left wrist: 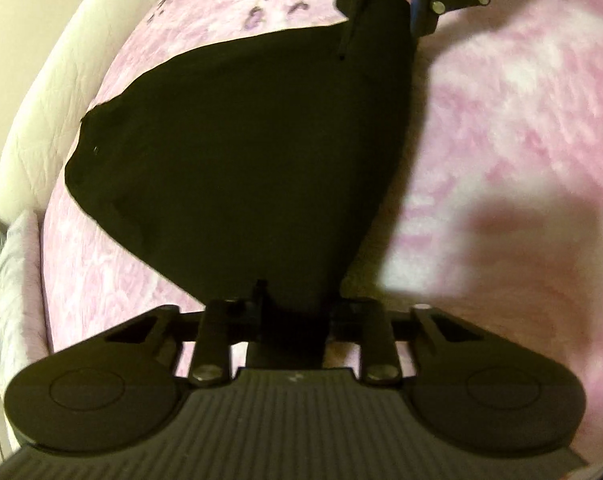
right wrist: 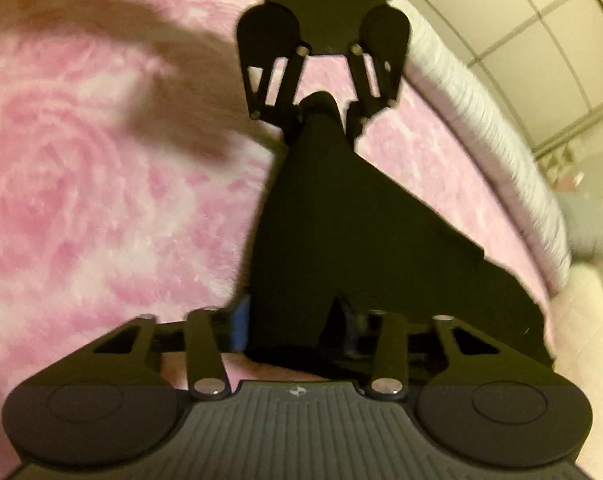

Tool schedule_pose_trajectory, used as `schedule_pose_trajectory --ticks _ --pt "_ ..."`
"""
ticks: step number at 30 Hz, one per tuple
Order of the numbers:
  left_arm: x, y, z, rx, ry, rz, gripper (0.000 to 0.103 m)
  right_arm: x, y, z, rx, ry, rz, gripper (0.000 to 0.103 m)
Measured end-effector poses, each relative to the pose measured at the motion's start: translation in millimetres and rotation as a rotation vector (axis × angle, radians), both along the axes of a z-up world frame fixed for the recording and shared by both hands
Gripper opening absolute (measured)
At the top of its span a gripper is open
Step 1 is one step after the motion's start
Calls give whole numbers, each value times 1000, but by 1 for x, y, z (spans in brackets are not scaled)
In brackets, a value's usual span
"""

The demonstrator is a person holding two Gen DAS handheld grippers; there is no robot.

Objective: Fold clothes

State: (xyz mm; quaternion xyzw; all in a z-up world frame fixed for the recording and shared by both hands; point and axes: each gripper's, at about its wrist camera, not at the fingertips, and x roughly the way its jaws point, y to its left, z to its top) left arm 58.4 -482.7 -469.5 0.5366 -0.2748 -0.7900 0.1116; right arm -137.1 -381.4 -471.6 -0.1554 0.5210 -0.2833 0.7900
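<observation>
The black cloth [left wrist: 241, 152] lies on a pink fluffy blanket [left wrist: 501, 120], stretched between the two claws. The left claw [left wrist: 291, 312] is nearly closed and pinches the near corner of the cloth. The right claw [right wrist: 289, 328] is also nearly closed on the opposite corner, and a blue pad [right wrist: 239, 326] shows beside the fabric. The cloth is matte, smooth and roughly triangular. A white quilted edge [left wrist: 41, 120] borders the blanket on the far left.
</observation>
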Motion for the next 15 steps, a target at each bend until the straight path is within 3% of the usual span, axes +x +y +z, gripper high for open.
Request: schedule_pose_trajectory --ticks 4,12,15 --pt "1 -1 28 32 0 41 12 0 -6 30 86 -54 -44 16" --pt "7 16 128 128 -31 76 11 -8 7 125 223 -172 -33 14" --pt "3 2 167 175 -30 101 11 -19 -2 166 286 -238 -34 13"
